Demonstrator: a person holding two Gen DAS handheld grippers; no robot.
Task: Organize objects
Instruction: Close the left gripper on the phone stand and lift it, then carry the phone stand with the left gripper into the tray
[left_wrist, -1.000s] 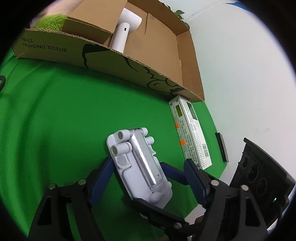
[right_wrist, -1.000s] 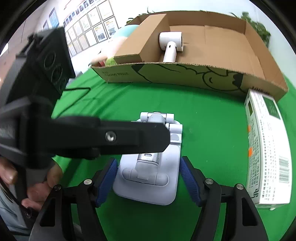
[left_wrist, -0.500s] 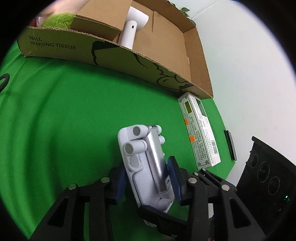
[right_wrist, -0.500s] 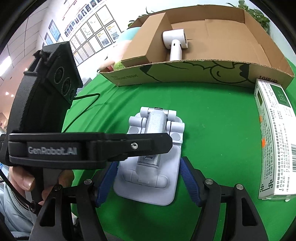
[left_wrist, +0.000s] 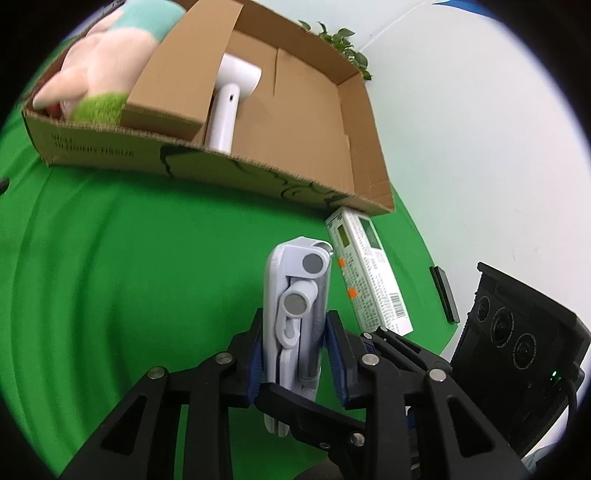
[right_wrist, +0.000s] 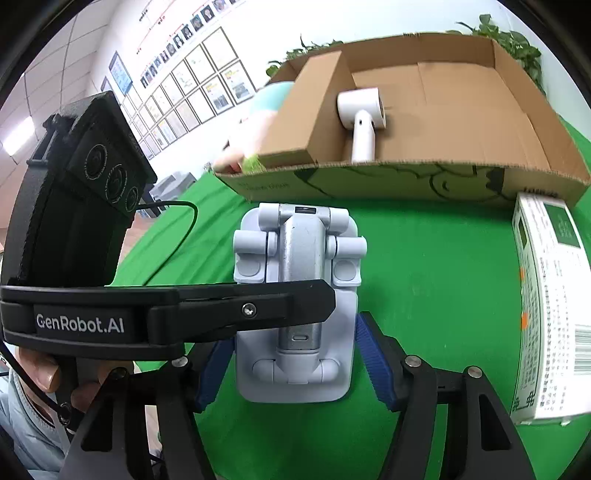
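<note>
Green cloth covers the tabletop (right_wrist: 436, 295), with a white wall behind and framed pictures off to one side; at the far edge sits the cardboard box (left_wrist: 306, 122), open-topped, holding a white hair dryer (right_wrist: 362, 118) beside an inner divider and a plush toy (left_wrist: 99, 70) at its left end; a long printed carton (right_wrist: 550, 302) lies by the box's right corner. The folding phone stand (left_wrist: 295, 295) is tipped on edge above the cloth, the left gripper (left_wrist: 295, 354) clamped across its thickness; the right gripper (right_wrist: 295, 365) has its fingers apart, flanking the stand's base. Judged step: carrying the stand; next, swing it over the box's near wall into the bare floor space right of the dryer, then release.
</note>
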